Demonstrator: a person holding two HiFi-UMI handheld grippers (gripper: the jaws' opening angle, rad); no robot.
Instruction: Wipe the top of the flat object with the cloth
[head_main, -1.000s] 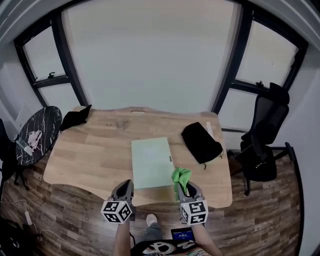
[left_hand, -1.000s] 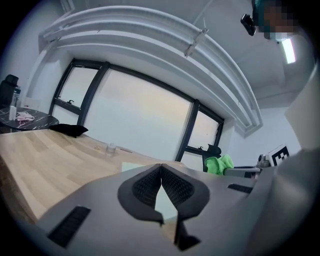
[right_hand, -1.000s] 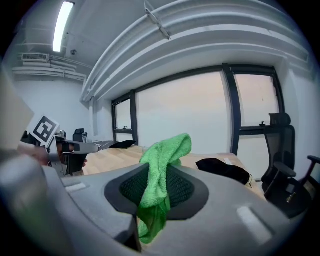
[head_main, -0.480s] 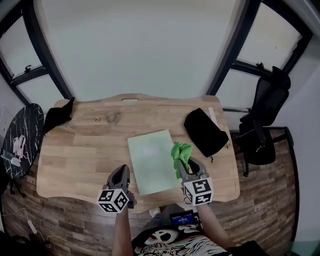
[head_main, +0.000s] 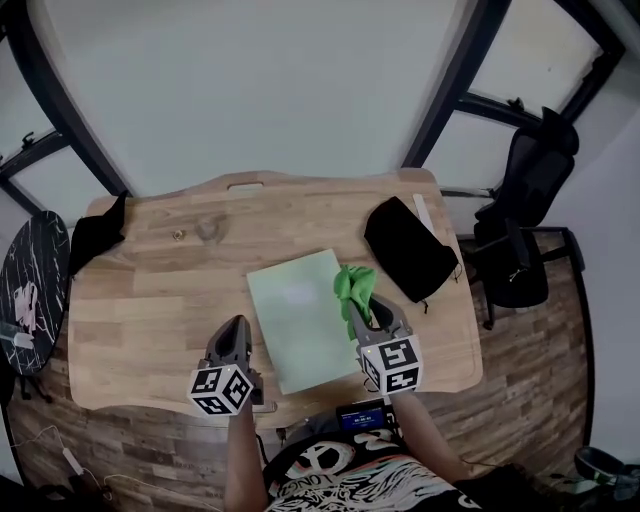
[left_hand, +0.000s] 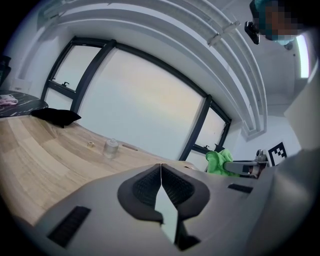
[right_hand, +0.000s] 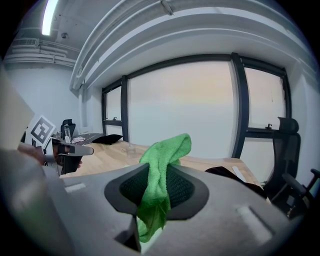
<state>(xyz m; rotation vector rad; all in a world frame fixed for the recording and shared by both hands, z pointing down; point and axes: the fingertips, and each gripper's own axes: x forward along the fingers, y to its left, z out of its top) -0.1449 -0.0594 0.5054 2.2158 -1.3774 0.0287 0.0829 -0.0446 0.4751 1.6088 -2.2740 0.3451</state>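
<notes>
Pinching the green cloth (head_main: 353, 285) tight, the right gripper (head_main: 366, 310) hangs over the right edge of the pale green flat sheet (head_main: 292, 320) on the wooden table (head_main: 140, 300). The left gripper (head_main: 235, 328) is closed with nothing in it, just left of the sheet.

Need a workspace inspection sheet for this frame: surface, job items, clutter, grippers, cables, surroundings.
Surface: wooden table, light grain.
Job's things: pale green flat sheet mid-table; green cloth at its right edge.
Clutter: black pouch right of sheet; black bundle, far left corner; small clear jar.
Grippers: left gripper shut, empty; right gripper shut on green cloth.
Cables: white cable on floor, left.
Surroundings: office chair right; round marble side table left.
</notes>
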